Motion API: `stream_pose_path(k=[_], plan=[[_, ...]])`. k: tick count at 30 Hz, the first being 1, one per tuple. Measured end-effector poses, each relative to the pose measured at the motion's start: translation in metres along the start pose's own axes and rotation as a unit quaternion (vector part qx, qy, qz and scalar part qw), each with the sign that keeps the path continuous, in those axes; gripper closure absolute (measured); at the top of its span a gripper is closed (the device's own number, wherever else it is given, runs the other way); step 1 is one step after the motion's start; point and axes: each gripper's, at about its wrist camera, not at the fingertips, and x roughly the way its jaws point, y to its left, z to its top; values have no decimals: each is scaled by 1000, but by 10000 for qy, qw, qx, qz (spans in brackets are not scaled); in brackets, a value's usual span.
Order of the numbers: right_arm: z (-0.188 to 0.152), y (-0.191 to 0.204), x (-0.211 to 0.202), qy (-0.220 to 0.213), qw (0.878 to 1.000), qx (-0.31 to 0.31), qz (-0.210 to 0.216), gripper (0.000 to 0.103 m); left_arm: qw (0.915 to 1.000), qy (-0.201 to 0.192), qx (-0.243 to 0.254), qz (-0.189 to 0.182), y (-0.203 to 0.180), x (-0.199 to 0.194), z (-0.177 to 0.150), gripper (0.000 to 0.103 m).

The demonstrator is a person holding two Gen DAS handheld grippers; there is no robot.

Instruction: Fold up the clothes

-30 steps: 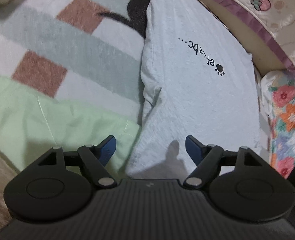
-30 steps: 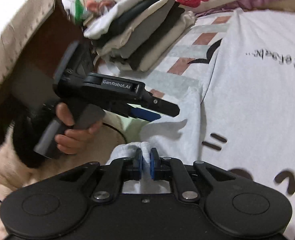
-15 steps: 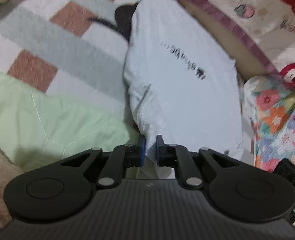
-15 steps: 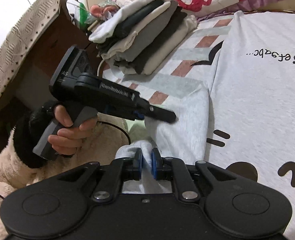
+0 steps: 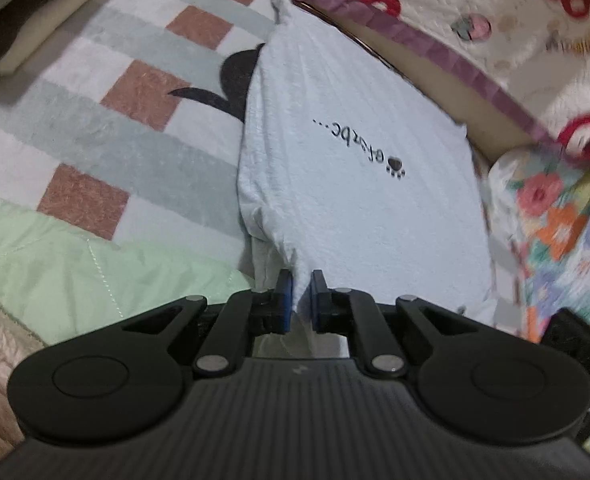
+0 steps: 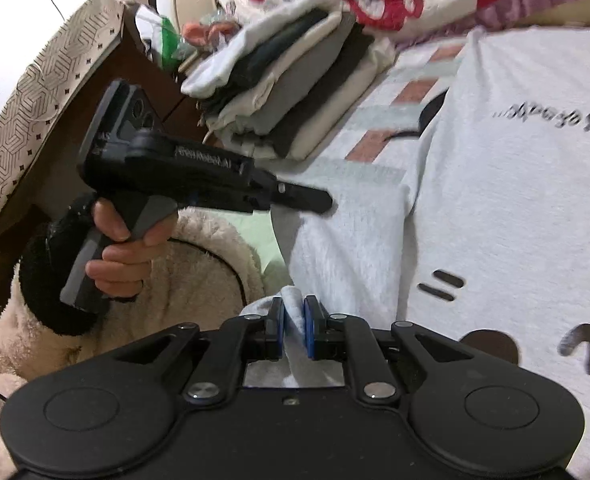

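The pale grey T-shirt (image 5: 355,184) lies spread on the checked blanket (image 5: 107,128) covering the bed. Its long axis runs straight away from both sets of jaws toward the quilted headboard side, the small paw-print lettering (image 5: 359,146) reading upside down from here. The coming fold turns on this: both pinch points sit on the shirt's near end, so the cloth stretches forward from the jaws, and a carry away from the person would lay the near end over the far one.

The left gripper (image 5: 298,298) has its jaws clamped on a ridge of the shirt's near left part, just beside the green quilt (image 5: 95,264). The right gripper (image 6: 293,326) pinches a bunched fold of the same shirt, and in its view the left gripper (image 6: 319,202) and the hand (image 6: 123,248) holding it appear to the left, in front of a stack of folded clothes (image 6: 295,92). Both hands seem about equally near the cloth, each already gripping it.

A second ago the left jaws stood wide open over the cloth; they have just closed on it, and the fabric now pulls up into a taut peak there. The right jaws' pinch looks unchanged.
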Motion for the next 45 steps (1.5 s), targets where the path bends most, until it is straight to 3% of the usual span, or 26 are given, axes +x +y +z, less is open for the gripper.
stream_pose_path(k=[2,4,9,11,13,14,17,18,22,25,27,29,33,36,38,43,45], plan=[[11,3,12,202,9997,-110,-96,90,9992,-38,-338,-191,10,-3,5,95],[21,6,15,142,9997,-176,9,91,9986,-153,-350,-367,2,-7,11,95],[28,-6,-10,-725,9908,573,993,91,9972,-306,47,-687,-38,3,25,95],[15,-17,-24,-1086,9839,971,1033,91,9959,-86,430,-785,-60,28,22,92],[-4,-29,-41,-1398,9789,1309,717,90,9952,225,709,-635,-74,51,14,80],[-13,-34,-48,-1399,9795,1410,320,90,9941,381,848,-557,-81,63,9,66],[-39,-46,-63,-965,9763,1590,-1104,88,9874,571,1446,-291,-96,72,-9,60],[-49,-48,-68,-859,9728,1652,-1380,88,9841,559,1676,-184,-97,68,-16,60],[-79,-55,-91,-955,9629,2091,-1412,85,9652,592,2484,560,-88,33,-42,50],[-90,-46,-110,-1055,9604,2019,-1606,84,9494,861,2913,804,-79,7,-63,41],[-94,-39,-127,-1185,9568,1928,-1822,77,9479,1050,2911,753,-73,1,-74,33],[-103,-31,-147,-1332,9502,1808,-2161,69,9522,1262,2692,700,-63,0,-81,33],[-128,-8,-190,-1561,9357,1539,-2765,68,9549,1585,2373,823,-50,14,-93,32],[-148,7,-213,-1435,9380,1278,-2884,68,9485,1778,2354,1156,-49,30,-99,32],[-159,15,-219,-1229,9466,1160,-2746,68,9436,1819,2433,1317,-52,35,-101,31],[-162,27,-192,-631,9739,724,-2057,62,9496,1788,2150,1415,-49,37,-98,29],[-158,28,-173,-306,9780,490,-2005,62,9521,1688,2111,1431,-48,33,-99,36]])
